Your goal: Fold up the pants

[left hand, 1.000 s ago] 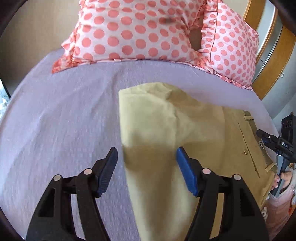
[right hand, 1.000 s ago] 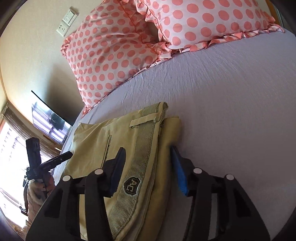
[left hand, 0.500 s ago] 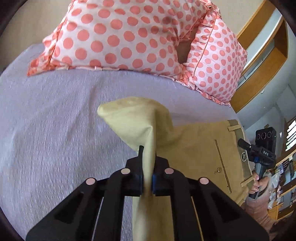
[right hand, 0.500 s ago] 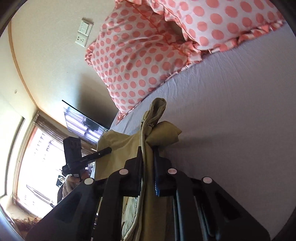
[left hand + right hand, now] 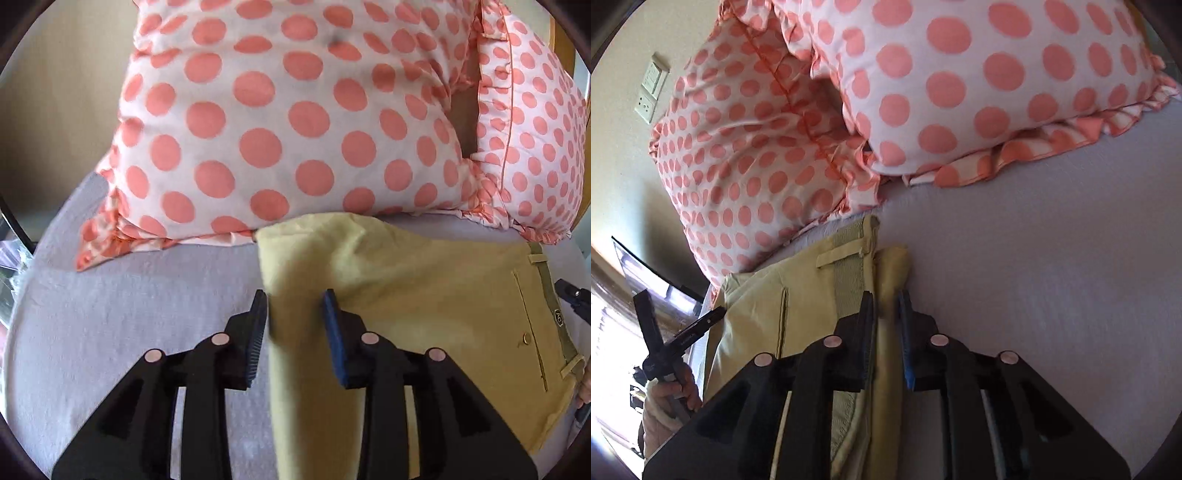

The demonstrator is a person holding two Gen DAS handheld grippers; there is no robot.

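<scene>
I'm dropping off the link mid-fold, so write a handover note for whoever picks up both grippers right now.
Left gripper: open, fingers straddling the leg-end edge of the pants.
Right gripper: fingers close together with the waistband end between them; whether it is pinching cannot be told.
Pants: lying folded on the bed sheet, top edge just below the polka-dot pillows, back pocket facing up.
Done: the pants lie as a stacked, roughly rectangular bundle.
Left: probably release, back both grippers off, then check whether another fold or smoothing is needed.
</scene>
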